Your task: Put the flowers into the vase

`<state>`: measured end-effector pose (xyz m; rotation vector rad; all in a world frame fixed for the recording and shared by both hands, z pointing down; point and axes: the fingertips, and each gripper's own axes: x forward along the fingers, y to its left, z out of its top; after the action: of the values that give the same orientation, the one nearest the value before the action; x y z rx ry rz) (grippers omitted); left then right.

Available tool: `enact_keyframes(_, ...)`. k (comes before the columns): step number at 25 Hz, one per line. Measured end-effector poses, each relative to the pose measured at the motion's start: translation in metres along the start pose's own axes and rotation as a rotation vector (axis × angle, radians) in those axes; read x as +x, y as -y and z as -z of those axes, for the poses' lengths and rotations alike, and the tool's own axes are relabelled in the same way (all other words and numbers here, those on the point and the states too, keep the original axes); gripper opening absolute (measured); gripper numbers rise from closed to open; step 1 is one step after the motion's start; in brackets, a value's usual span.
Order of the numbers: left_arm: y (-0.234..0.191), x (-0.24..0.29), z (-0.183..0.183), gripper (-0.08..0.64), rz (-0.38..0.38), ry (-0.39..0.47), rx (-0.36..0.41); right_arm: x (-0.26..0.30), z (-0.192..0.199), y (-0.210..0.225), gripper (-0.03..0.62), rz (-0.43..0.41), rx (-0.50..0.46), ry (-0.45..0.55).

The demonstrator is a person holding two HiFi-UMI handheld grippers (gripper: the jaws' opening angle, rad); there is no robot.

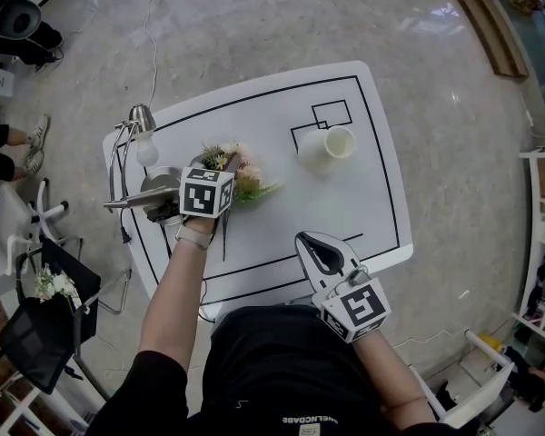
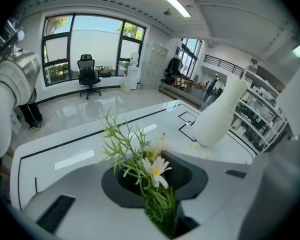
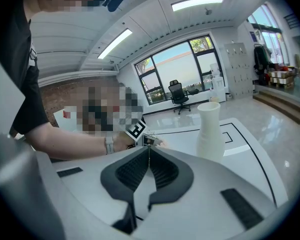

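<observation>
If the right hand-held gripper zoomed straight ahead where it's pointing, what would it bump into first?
Probably the white table: the right hand-held gripper tips slightly downward, toward the flowers. The vase stands off to its right. Depth is hard to judge.

Open office: swivel chair (image 2: 88, 75), lockers (image 2: 152, 64), shelves (image 2: 264, 110)
</observation>
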<state>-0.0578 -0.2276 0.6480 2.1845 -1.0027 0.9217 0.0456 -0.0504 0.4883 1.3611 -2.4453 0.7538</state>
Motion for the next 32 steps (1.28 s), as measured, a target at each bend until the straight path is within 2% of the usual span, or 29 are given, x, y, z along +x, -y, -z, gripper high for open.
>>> enact_keyframes(5, 0.007, -0.021, -0.017, 0.097, -0.009, 0.063, 0.003, -0.007, 0.003, -0.004, 0.013, -0.003, -0.002, 0.008)
enact_keyframes(13, 0.028, -0.067, -0.07, 0.095, -0.018, 0.224, 0.02, -0.023, 0.0, -0.01, 0.013, -0.016, -0.014, 0.039)
enact_keyframes(17, 0.041, -0.094, -0.102, 0.094, -0.018, 0.314, 0.023, -0.032, 0.0, -0.011, 0.013, -0.023, -0.029, 0.05)
enact_keyframes(27, 0.083, -0.171, -0.2, 0.094, -0.029, 0.558, 0.111, -0.04, -0.013, 0.004, 0.012, -0.019, -0.062, 0.094)
enact_keyframes(32, 0.116, -0.192, -0.247, 0.094, 0.005, 0.653, 0.141, -0.045, -0.018, 0.012, 0.012, -0.026, -0.06, 0.111)
